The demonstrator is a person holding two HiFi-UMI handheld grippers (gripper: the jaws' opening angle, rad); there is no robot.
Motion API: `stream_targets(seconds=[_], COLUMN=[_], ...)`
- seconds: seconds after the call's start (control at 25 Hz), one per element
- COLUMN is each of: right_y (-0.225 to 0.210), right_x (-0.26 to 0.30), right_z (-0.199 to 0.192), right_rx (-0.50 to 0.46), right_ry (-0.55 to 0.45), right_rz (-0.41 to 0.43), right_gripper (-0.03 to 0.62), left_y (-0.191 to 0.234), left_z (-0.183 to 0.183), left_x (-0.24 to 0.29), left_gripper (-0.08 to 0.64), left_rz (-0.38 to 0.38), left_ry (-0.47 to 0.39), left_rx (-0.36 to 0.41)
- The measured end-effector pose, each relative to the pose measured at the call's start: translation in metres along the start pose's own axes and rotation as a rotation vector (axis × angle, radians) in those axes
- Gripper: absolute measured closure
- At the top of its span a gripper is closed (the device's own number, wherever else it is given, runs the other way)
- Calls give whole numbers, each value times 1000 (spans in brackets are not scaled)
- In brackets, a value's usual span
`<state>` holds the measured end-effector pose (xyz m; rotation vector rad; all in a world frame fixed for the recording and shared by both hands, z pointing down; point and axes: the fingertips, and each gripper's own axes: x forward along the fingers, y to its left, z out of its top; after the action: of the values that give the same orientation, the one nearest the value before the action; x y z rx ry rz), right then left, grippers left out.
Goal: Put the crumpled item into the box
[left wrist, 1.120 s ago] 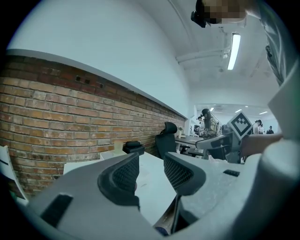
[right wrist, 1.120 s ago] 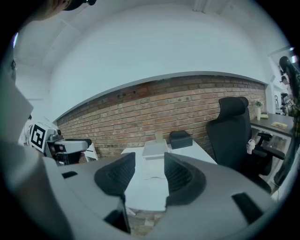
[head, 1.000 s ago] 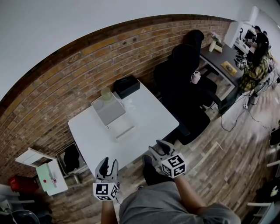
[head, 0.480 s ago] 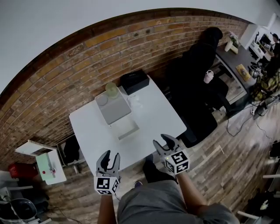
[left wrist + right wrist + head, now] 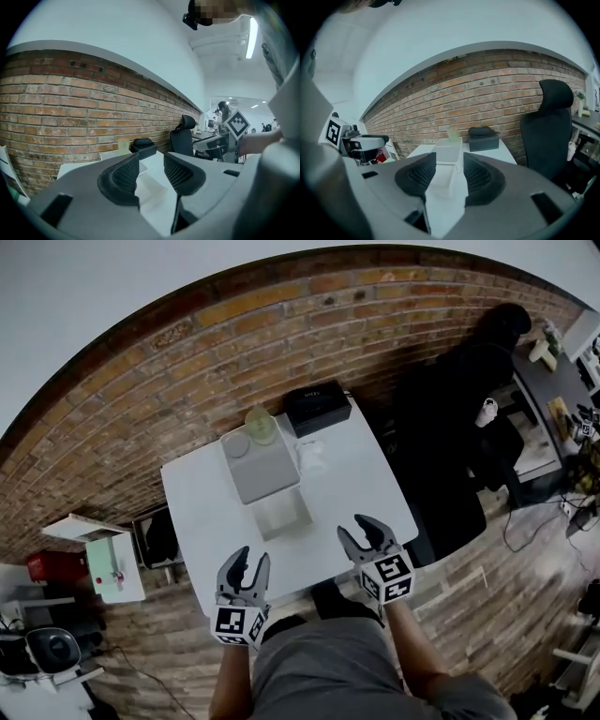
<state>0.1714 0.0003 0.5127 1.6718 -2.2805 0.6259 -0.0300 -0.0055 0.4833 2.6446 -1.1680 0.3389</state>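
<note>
A crumpled white item [image 5: 314, 457] lies on the white table [image 5: 202, 512], to the right of a grey-lidded container [image 5: 260, 470]. In front of that container stands an open clear box [image 5: 284, 512]. My left gripper [image 5: 251, 559] hovers at the table's near edge, open and empty; the left gripper view shows a gap between its jaws [image 5: 151, 161]. Over the near right edge, my right gripper [image 5: 356, 527] is open with its jaws closing a little and nothing between them. In the right gripper view [image 5: 449, 159] the clear box [image 5: 440, 180] shows beyond the gap.
A black case [image 5: 317, 407] and a pale green cup [image 5: 261, 423] stand at the table's far side against the brick wall [image 5: 141, 390]. A black office chair [image 5: 469, 427] is to the right. A small white side table [image 5: 112, 568] is to the left.
The head view has swung so the table sits more central. Both grippers have edged forward over the table's near edge. Nothing has been taken hold of.
</note>
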Motion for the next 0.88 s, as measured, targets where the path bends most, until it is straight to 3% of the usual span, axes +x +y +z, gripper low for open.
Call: stream_targets(seconds=[0.4, 0.76, 0.88], right_y=[-33, -30, -40], right_x=[44, 77, 90], right_z=[11, 23, 17], right_rx=[-15, -25, -30], right_ry=[37, 25, 43], right_rz=[42, 45, 34], right_gripper=[405, 405, 402], left_y=[10, 37, 39], left_z=[12, 18, 21], left_x=[20, 20, 20], left_gripper=[408, 408, 408], left_rz=[75, 95, 101], left_ry=[-1, 7, -5], left_rx=[-22, 5, -31])
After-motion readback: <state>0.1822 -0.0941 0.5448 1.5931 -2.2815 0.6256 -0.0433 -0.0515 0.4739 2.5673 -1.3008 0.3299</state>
